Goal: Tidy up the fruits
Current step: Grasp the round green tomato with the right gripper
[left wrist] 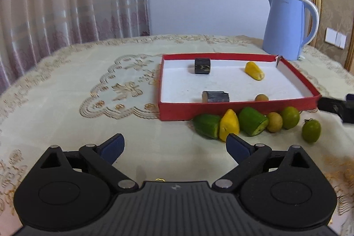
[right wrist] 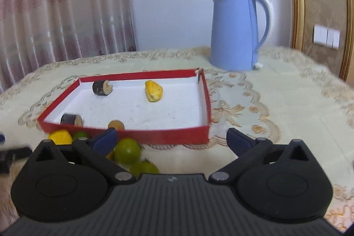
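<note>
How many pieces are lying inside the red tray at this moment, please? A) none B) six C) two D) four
D: inside the red tray lie two dark cylinders, one yellow piece and one small brown round fruit; the other fruits sit on the tablecloth in front of it.

The box [left wrist: 239,108] sits on the surface [left wrist: 66,116]. A row of fruits [left wrist: 252,122] lies just in front of it. The kettle [left wrist: 285,25] stands behind the box.

Both wrist cams low over table, L left, R right, sharing red tray [left wrist: 239,106] & kettle [right wrist: 232,30].
</note>
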The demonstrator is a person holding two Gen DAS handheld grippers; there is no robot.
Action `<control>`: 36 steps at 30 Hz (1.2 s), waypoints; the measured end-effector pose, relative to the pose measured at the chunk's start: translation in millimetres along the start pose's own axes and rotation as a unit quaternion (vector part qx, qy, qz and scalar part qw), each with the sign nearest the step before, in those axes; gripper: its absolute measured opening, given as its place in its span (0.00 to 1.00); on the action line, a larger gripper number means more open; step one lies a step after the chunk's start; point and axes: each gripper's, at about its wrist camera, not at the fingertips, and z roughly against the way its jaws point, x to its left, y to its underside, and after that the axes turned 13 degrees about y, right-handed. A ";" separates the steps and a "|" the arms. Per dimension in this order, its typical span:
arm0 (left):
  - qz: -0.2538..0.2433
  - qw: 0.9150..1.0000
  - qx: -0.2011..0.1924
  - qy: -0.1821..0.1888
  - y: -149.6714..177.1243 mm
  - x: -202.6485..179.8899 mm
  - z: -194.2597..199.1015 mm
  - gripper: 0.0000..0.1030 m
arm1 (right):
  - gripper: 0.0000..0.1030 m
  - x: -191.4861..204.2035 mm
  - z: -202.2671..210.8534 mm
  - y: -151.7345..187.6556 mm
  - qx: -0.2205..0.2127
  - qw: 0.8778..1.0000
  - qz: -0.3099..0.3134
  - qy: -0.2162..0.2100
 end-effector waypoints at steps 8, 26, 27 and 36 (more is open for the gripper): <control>-0.014 1.000 0.009 -0.020 8.8 -11.1 -7.7 0.96 | 1.00 12.7 4.8 13.8 0.002 0.997 0.074 -0.017; -0.015 0.999 0.022 -0.019 14.9 -10.0 -17.3 0.96 | 0.36 25.5 -20.3 17.1 0.060 0.993 0.074 -0.070; -0.016 0.999 0.022 -0.019 14.9 -10.2 -17.3 0.96 | 0.36 28.2 -21.1 18.0 0.061 0.993 0.080 -0.068; -0.013 0.999 0.022 -0.023 14.1 -8.3 -18.4 0.96 | 0.31 20.1 -18.7 19.2 0.045 0.996 0.058 -0.044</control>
